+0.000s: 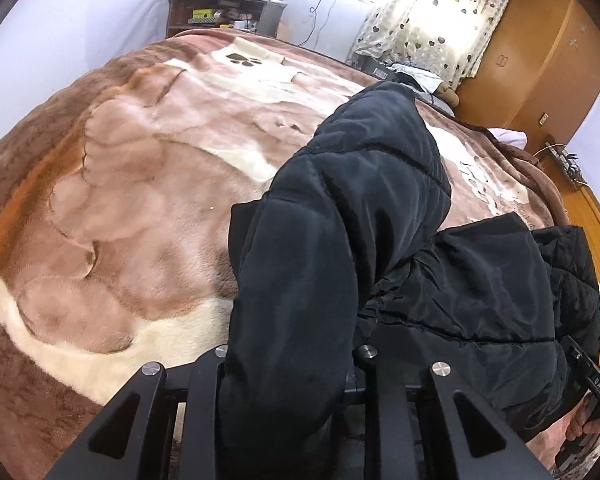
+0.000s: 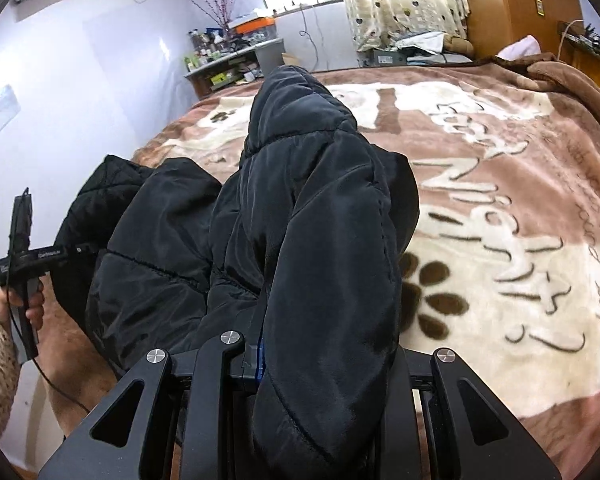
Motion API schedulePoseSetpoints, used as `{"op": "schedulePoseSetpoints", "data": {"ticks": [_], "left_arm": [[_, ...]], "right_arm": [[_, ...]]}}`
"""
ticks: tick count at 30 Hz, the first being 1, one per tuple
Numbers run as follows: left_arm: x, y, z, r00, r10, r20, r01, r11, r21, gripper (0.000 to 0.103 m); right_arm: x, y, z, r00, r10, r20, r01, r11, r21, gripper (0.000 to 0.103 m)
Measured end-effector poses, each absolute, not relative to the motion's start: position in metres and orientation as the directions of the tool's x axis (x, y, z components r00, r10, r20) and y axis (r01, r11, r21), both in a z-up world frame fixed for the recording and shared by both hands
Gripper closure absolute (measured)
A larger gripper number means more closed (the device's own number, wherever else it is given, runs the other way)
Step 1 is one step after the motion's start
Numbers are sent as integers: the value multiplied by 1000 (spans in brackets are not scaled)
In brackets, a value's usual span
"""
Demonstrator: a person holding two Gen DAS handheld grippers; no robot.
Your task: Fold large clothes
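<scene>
I have the left gripper and the right gripper each clamped on a thick fold of the black padded jacket, which is bunched above the blanket. I should carry both edges level, lowering together so the fold lands flat.

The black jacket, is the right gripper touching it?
Touching. In the right wrist view the black jacket runs down between the right gripper fingers, which are clamped on the fabric, no gap showing.
</scene>
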State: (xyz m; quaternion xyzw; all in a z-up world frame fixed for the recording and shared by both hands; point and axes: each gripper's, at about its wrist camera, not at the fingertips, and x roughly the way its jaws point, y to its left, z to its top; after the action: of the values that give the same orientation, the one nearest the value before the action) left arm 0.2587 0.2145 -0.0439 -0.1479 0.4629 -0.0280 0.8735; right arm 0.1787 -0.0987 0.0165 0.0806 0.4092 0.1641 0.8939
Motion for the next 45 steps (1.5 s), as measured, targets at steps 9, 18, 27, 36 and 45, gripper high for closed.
{"op": "schedulePoseSetpoints", "data": {"ticks": [9,18,27,36,45], "left_arm": [[257,231,-73,541,-169,-824,-95,961,-259,74],[258,231,-87,519,-150,-842,-113,964,-242,57],[259,232,-90,504,-145,-852,-127,963,-239,51],[256,236,-82,499,-133,-856,-155,958,-240,44],[232,248,-46,570,-68,-819,-184,961,-208,34]], "right_arm": [[166,-106,-17,568,317,-759,-146,947,286,77],[164,-110,-38,550,281,-787,-127,959,254,67],[164,-111,-43,545,255,-798,-114,966,231,60],[160,-116,-34,552,215,-806,-88,976,201,44],[134,-117,9,660,62,-749,-64,998,27,36]]}}
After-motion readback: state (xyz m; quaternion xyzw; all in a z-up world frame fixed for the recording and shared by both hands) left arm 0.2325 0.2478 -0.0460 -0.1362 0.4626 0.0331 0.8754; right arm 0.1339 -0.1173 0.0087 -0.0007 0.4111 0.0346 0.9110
